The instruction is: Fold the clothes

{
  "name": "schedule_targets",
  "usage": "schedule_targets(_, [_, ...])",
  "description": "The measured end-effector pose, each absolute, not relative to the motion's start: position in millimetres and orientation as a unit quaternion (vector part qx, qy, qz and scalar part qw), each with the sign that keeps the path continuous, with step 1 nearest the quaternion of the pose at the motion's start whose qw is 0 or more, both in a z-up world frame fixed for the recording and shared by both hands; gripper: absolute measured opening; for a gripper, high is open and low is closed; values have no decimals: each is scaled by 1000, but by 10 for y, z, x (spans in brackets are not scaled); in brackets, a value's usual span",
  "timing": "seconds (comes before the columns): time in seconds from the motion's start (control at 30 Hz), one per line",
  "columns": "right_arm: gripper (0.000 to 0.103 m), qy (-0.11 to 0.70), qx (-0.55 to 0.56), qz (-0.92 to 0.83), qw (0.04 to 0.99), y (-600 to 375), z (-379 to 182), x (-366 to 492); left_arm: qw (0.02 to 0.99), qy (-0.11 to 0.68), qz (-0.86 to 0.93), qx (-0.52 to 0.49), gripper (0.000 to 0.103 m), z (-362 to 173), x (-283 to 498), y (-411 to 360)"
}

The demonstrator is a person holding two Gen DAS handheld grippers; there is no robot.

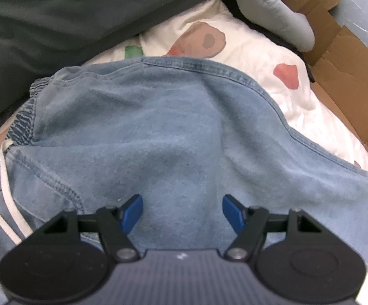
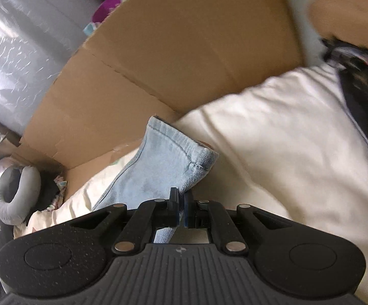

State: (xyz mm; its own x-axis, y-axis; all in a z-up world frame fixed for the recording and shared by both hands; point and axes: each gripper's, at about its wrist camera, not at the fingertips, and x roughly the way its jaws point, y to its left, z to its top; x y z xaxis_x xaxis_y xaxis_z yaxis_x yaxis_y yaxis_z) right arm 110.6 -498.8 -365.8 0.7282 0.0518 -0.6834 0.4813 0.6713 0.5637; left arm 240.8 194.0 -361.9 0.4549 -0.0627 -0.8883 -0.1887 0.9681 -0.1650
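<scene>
Light blue denim shorts [image 1: 158,127] with an elastic waistband and a white drawstring [image 1: 5,203] lie spread on a white patterned sheet [image 1: 247,38]. My left gripper [image 1: 182,211] hovers open just over the middle of the denim, its blue pads apart with nothing between them. In the right wrist view my right gripper [image 2: 181,208] is shut on a hemmed leg end of the shorts [image 2: 168,157], which sticks up past the fingers above the white sheet [image 2: 273,132].
A brown cardboard panel [image 2: 184,50] stands along the sheet's edge; the same cardboard [image 1: 349,76] shows at the right. A dark green cushion [image 1: 56,20] lies behind the shorts. A grey neck pillow [image 2: 13,193] and dark clothes sit in the corner. A person's arm [image 2: 349,12] shows top right.
</scene>
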Motion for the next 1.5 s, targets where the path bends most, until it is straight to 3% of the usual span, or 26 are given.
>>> schedule_targets(0.43, [2, 379, 386, -174, 823, -4975, -3748, 548, 847, 515, 39, -127, 72, -3595, 2450, 1946])
schedule_targets(0.57, [7, 405, 353, -190, 822, -4964, -3743, 504, 849, 515, 46, -109, 72, -3571, 2486, 1924])
schedule_targets(0.7, [29, 411, 325, -203, 827, -4991, -3703, 441, 849, 515, 47, -103, 72, -3537, 2536, 1908])
schedule_targets(0.77, [31, 405, 306, -210, 836, -4992, -3657, 442, 846, 521, 44, -101, 72, -3519, 2569, 1896])
schedule_targets(1.0, [51, 375, 288, -187, 861, -4812, -3587, 625, 823, 557, 47, -99, 72, -3498, 2791, 1875])
schedule_targets(1.5, [52, 358, 251, -80, 895, -4569, -3491, 1138, 834, 538, 79, -96, 72, -3300, 3526, 1613])
